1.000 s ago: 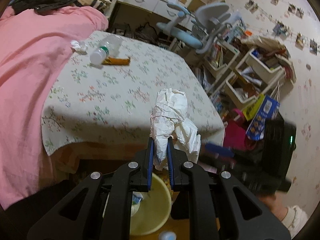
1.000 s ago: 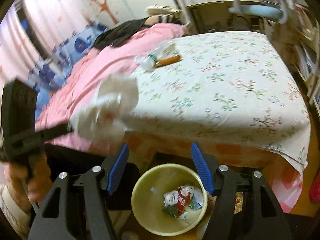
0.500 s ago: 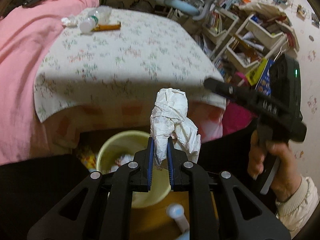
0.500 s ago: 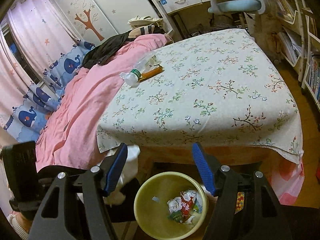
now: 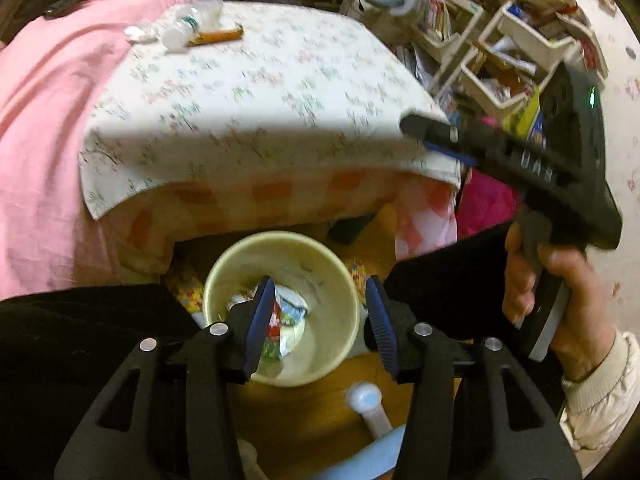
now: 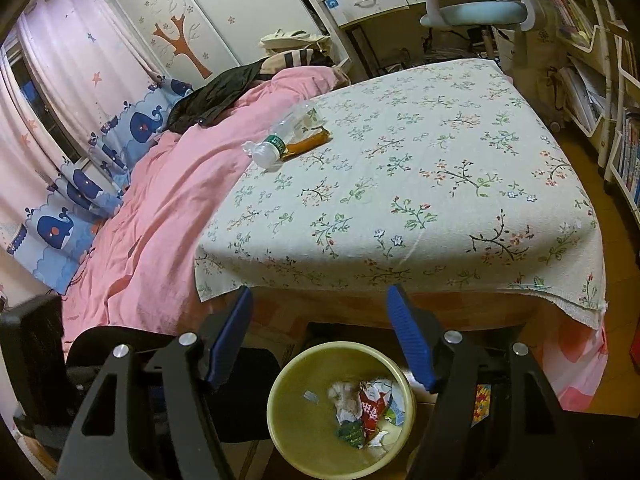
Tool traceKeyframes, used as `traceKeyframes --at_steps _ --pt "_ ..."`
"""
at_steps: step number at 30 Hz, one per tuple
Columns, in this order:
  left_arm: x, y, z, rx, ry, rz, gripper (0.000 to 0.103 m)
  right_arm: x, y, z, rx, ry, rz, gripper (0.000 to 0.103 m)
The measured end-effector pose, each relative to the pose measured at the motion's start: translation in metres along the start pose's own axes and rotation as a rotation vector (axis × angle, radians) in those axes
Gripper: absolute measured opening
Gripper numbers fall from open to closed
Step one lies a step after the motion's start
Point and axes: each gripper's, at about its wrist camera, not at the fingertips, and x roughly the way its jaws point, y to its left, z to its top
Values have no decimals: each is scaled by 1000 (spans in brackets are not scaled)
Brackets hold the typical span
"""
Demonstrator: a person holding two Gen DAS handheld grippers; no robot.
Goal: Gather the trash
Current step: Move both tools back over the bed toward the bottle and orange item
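Observation:
My left gripper [image 5: 320, 284] hangs right over the yellow bin [image 5: 224, 276] on the floor. Its jaws are opening and nothing is between them. The crumpled white paper [image 6: 344, 394] lies in the bin with coloured wrappers [image 6: 370, 408]. My right gripper [image 6: 320, 290] stands open and empty just above the bin's [image 6: 280, 400] near side, at the bed's foot. On the bed's far side lie a clear plastic bottle [image 6: 280, 140], an orange wrapper [image 6: 310, 142] and a small white tissue [image 6: 250, 147].
The bed [image 6: 420, 184] with a floral sheet and a pink blanket [image 6: 160, 208] fills the middle. Cluttered white shelves [image 5: 492, 52] and a blue chair [image 6: 472, 12] stand to the right. A white and blue object [image 5: 366, 400] lies on the wooden floor beside the bin.
My left gripper moved from the bed's edge to above the bin, then opened. The white paper left its jaws and dropped into the bin. The right gripper stayed about where it was.

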Motion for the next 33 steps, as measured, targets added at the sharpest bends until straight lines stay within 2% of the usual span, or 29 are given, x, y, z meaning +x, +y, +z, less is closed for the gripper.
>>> traceKeyframes --at_steps 5,14,23,33 --pt "-26 13 17 -35 -141 24 53 4 6 0 -31 12 -9 67" --pt "-59 45 74 -115 -378 123 64 20 41 23 -244 21 -39 70" --pt "-52 99 130 -274 -467 213 65 76 64 76 -497 73 -66 71" --pt "-30 145 203 -346 -508 214 66 177 75 140 -637 113 -71 71"
